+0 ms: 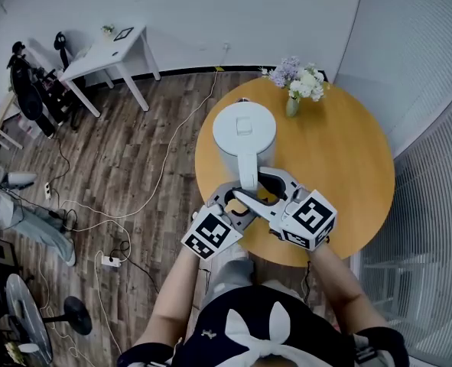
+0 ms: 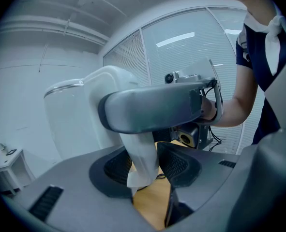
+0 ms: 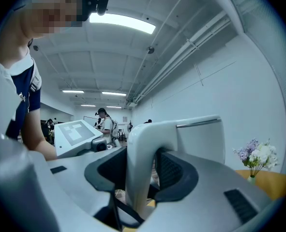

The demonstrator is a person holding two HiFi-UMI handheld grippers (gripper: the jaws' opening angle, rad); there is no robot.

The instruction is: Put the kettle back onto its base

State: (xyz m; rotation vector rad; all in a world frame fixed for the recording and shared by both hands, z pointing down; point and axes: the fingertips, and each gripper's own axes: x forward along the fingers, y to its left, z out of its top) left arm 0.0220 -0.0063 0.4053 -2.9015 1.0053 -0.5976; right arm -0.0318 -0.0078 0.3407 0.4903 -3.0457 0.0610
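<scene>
The left gripper [image 1: 237,202] was closed on the lower part of the white handle [image 1: 248,176] of the kettle [image 1: 243,132]. In its own view the ribbed pads sat against either side of that handle. The right gripper [image 1: 275,193] came in from the other side and pinched the same handle higher up, near the bend, with a pad pressed on each flank. Seen from the left gripper's camera, one grey jaw of the right gripper lay crosswise over the handle. The two marker cubes were side by side at the table's near edge, just in front of the person's forearms. The kettle was upright, its lid shut and its handle turned toward the person. It was over the left part of the round wooden table [image 1: 348,167]; whether its bottom touched the top could not be told. At the far edge of the table stood a small vase of flowers [image 1: 298,82], well apart from the kettle. Beyond lay a wood-plank floor [image 1: 134,159] with trailing cables, and a white side table [image 1: 107,52] against the wall.
</scene>
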